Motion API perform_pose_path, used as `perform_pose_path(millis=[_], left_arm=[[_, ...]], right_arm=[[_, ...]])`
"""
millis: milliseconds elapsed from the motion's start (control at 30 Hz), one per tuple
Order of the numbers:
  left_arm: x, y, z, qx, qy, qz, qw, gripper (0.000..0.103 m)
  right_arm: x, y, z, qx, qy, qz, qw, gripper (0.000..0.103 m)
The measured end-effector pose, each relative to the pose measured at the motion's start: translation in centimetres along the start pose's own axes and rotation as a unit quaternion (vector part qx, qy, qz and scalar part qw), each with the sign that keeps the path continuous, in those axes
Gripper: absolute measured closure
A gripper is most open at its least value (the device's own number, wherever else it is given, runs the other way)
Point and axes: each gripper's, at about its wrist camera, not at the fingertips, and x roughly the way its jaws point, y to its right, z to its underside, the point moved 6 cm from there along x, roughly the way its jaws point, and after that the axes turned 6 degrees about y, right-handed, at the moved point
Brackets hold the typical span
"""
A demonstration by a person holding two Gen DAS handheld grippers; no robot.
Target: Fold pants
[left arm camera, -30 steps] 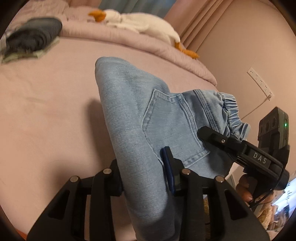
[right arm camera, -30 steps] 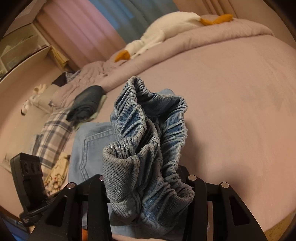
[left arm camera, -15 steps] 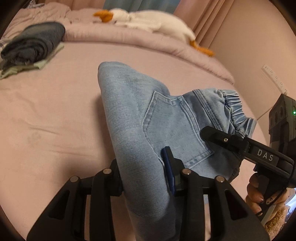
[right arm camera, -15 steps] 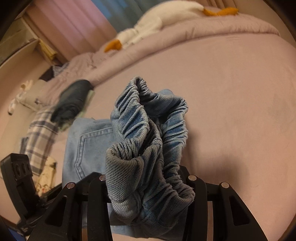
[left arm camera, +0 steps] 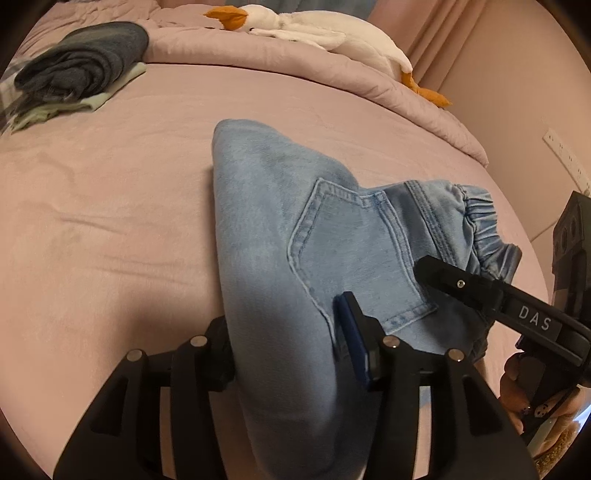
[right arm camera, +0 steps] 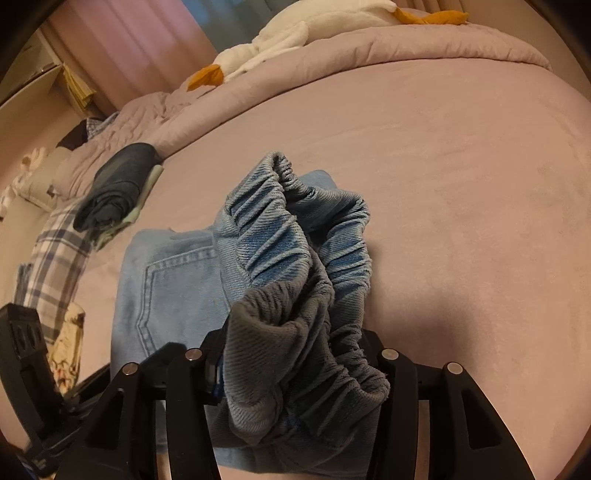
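A pink bed (left arm camera: 110, 229) fills both views, with a rolled pink duvet (left arm camera: 295, 62) along its far edge. On the duvet lies a white plush goose (left arm camera: 325, 33) with an orange beak. The light blue denim pants (left arm camera: 280, 236) lie folded near the middle of the bed, the back pocket facing up and the far fold resting on the sheet. At far left sits a rolled dark grey garment (left arm camera: 85, 62) on a pale green cloth, and in the right wrist view a plaid cloth (right arm camera: 55, 258) lies nearer along the left edge. The left gripper (left arm camera: 284, 354) has its fingers pinching the near folded edge of the pants. The right gripper (right arm camera: 295, 354) has its fingers pinching the bunched elastic waistband (right arm camera: 295, 258), raised off the bed
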Motion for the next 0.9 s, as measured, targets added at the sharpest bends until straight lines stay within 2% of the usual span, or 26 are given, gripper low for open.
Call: perform_pose_path(millis=[100, 200, 267, 333, 400, 500, 567, 700, 900], left_arm=[[-0.9, -0.1, 0.5, -0.01, 0.003, 0.003, 0.9999, 0.05], [-2.5, 0.1, 0.4, -0.001, 0.012, -0.016, 0.9998, 0.044], [-4.4, 0.3, 0.0, -0.001, 0.033, -0.019, 0.9993, 0.032], [-6.5, 0.8, -0.5, 0.0, 0.057, -0.018, 0.9982, 0.019], [-8.1, 1.2, -0.7, 0.003, 0.075, -0.019, 0.997, 0.015], [-10.6, 1.9, -0.9, 0.006, 0.097, -0.026, 0.995, 0.001], [-12.1, 2.3, -0.7, 0.008, 0.107, -0.03, 0.9938, 0.001], [-14.2, 3.4, -0.2, 0.017, 0.118, -0.015, 0.9928, 0.001], [-15.3, 3.9, 0.4, 0.029, 0.124, -0.046, 0.9908, 0.001]], right_arm=[[-0.4, 0.0, 0.1, -0.007, 0.002, 0.009, 1.0, 0.049], [-1.4, 0.0, 0.1, -0.019, 0.008, 0.032, 0.999, 0.043], [-2.6, 0.0, -0.2, -0.035, 0.026, 0.05, 0.998, 0.039], [-4.1, -0.1, -0.5, -0.049, 0.05, 0.063, 0.996, 0.031], [-5.9, -0.2, -0.8, -0.056, 0.075, 0.063, 0.994, 0.026], [-7.9, -0.5, -0.9, -0.061, 0.095, 0.054, 0.992, 0.023], [-9.2, -0.7, -0.7, -0.068, 0.105, 0.053, 0.991, 0.019], [-10.7, -1.4, -0.3, -0.082, 0.118, 0.048, 0.988, 0.019], [-12.2, -2.4, -0.1, -0.097, 0.133, 0.038, 0.986, 0.019]])
